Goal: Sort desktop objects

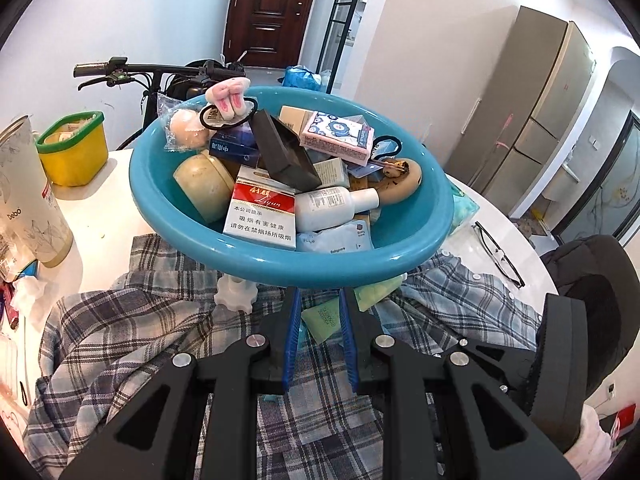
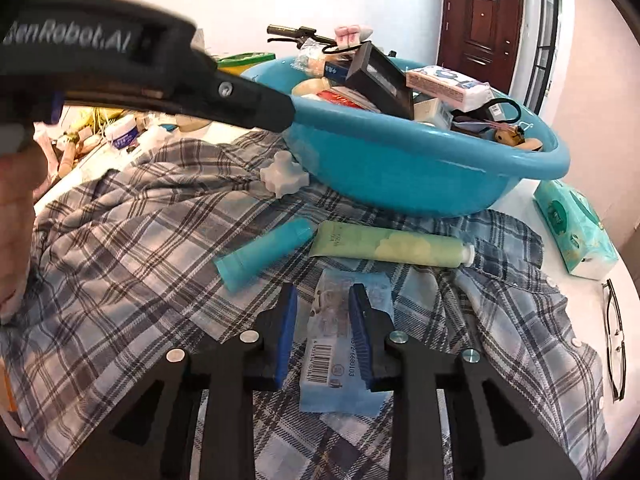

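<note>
The white bench (image 1: 100, 184) is largely covered by a crumpled plaid shirt (image 2: 140, 260). A blue basin (image 1: 280, 264), piled with boxes, a bottle, jars and packets, is seen at the far side of the shirt. Its near rim is clamped by the left hand-held gripper (image 1: 320, 304), whose jaws are drawn together on it.

A tissue pack (image 2: 576, 232) is laid on the bare bench to the right of the basin. On the shirt in front of the basin, a green tube (image 2: 392, 248) and a teal tube (image 2: 260, 256) are laid almost end to end. A white knob (image 2: 282, 176) is set just beside the basin's left flank.

A flat blue packet (image 2: 332, 344) with a barcode is laid on the shirt nearer than the tubes. It is straddled by the right hand-held gripper (image 2: 323, 308), which is pointed down at it. The jaws are held apart: the right pad is over the packet's edge, while the left pad is kept clear of it. Glasses (image 2: 616, 340) are laid at the bench's right edge.
</note>
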A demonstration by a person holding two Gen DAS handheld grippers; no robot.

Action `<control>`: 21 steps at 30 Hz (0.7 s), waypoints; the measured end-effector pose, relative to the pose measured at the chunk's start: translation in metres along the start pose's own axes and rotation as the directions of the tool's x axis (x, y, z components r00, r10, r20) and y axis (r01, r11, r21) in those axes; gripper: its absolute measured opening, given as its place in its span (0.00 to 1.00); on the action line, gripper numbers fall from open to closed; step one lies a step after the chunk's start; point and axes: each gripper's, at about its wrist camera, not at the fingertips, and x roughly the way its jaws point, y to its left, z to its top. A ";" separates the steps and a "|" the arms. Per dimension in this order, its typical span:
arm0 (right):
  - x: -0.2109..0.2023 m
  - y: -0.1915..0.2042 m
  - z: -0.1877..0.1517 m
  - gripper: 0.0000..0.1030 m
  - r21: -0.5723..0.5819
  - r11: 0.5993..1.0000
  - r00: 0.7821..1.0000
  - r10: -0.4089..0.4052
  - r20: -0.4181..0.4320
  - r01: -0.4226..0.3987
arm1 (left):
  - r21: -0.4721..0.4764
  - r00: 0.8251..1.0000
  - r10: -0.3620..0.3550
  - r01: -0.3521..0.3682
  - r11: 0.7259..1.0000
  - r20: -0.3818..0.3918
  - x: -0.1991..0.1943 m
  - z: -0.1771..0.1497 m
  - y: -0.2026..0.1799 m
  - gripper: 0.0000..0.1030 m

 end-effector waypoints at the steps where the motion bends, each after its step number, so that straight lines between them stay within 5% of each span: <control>1: 0.001 0.001 0.000 0.25 -0.005 1.000 1.000 -0.003 -0.001 0.003 | -0.001 1.000 0.000 0.000 1.000 0.000 0.000 0.000 0.000 0.21; 9: 0.005 0.009 -0.006 0.26 -0.085 0.994 0.997 -0.073 -0.005 0.072 | -0.005 1.000 0.000 0.000 1.000 0.000 -0.001 0.001 0.001 0.21; 15: 0.000 0.003 -0.001 0.25 -0.046 0.998 0.999 -0.038 0.002 0.038 | -0.002 1.000 0.007 -0.007 1.000 -0.002 0.001 0.000 0.001 0.21; 17: -0.002 -0.001 0.000 0.57 -0.011 0.999 0.999 -0.051 0.004 0.051 | 0.001 1.000 0.029 -0.029 1.000 -0.002 0.004 -0.001 0.002 0.21; 21: -0.003 0.001 -0.001 0.66 -0.024 0.994 0.995 -0.103 0.015 0.103 | -0.010 0.994 0.094 -0.095 0.995 -0.049 0.026 -0.004 0.009 0.21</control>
